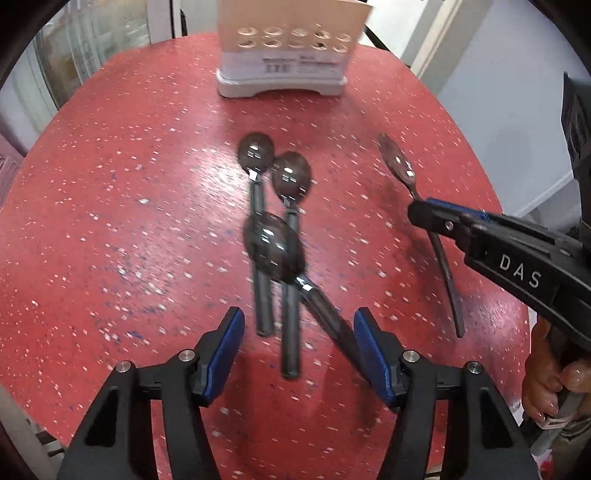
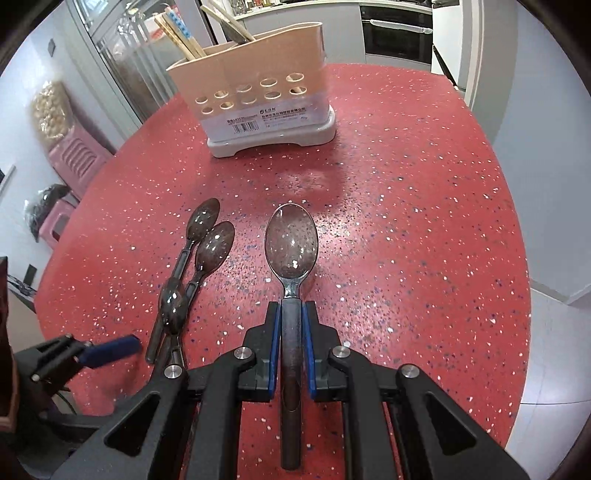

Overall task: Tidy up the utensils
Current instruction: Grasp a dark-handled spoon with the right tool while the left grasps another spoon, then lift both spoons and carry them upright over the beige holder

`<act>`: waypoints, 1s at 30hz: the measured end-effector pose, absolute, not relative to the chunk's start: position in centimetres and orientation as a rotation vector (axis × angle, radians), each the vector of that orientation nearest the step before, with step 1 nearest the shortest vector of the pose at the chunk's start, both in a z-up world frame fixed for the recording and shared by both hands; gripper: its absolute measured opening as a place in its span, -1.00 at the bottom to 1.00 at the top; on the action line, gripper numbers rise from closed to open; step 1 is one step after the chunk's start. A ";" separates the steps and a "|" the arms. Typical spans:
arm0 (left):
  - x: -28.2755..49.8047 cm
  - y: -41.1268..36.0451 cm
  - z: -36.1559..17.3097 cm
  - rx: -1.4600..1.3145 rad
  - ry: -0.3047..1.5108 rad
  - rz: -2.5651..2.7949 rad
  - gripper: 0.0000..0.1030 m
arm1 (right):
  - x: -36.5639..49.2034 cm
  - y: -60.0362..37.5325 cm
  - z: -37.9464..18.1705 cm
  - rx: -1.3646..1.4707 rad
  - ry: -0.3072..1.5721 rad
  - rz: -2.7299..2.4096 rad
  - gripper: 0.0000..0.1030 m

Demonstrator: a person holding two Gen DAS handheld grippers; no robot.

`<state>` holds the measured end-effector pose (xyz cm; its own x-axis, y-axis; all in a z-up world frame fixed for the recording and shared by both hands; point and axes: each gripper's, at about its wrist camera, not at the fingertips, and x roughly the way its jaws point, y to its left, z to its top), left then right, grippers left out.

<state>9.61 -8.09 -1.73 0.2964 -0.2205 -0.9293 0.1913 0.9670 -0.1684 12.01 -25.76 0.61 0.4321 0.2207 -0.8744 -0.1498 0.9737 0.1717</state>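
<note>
A: Going left to right in the left wrist view, what's on the red desk [image 1: 110,221]?

B: The left tongs [image 1: 298,345] are spread, nothing pinched. The handles of three spoons [image 1: 275,251] run up between the blue pads toward twelve o'clock, one spoon lying crosswise over the other two. The pads don't press on any of them.

A: And further right?

B: At about two o'clock the right tongs [image 2: 291,350] are pressed together on a fourth spoon [image 2: 291,243], pinching its handle. From the right wrist camera the bowl sticks out toward twelve o'clock and looks lifted just clear of the desk, though I can't be sure.

A: Where's it meant to go?

B: I'd judge the beige utensil holder [image 2: 255,96] at the far edge, twelve o'clock, well apart from the spoons. Chopsticks [image 2: 184,33] already stand in its left compartment.

A: So how far along?

B: Early to middling, I'd say. I see no spoon in the holder, one is in hand, three are left on the desk
</note>
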 end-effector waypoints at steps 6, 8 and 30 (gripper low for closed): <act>8.9 -10.2 -1.7 0.035 1.257 -0.275 0.47 | 11.0 -26.7 1.3 0.101 1.072 0.238 -0.75; 8.8 -10.8 -1.7 0.056 1.256 -0.260 0.47 | 10.8 -27.0 1.3 0.110 1.068 0.239 -0.75; 8.5 -4.1 -1.0 -0.032 1.149 -0.284 -0.29 | 10.1 -27.9 1.3 0.150 1.065 0.223 -0.75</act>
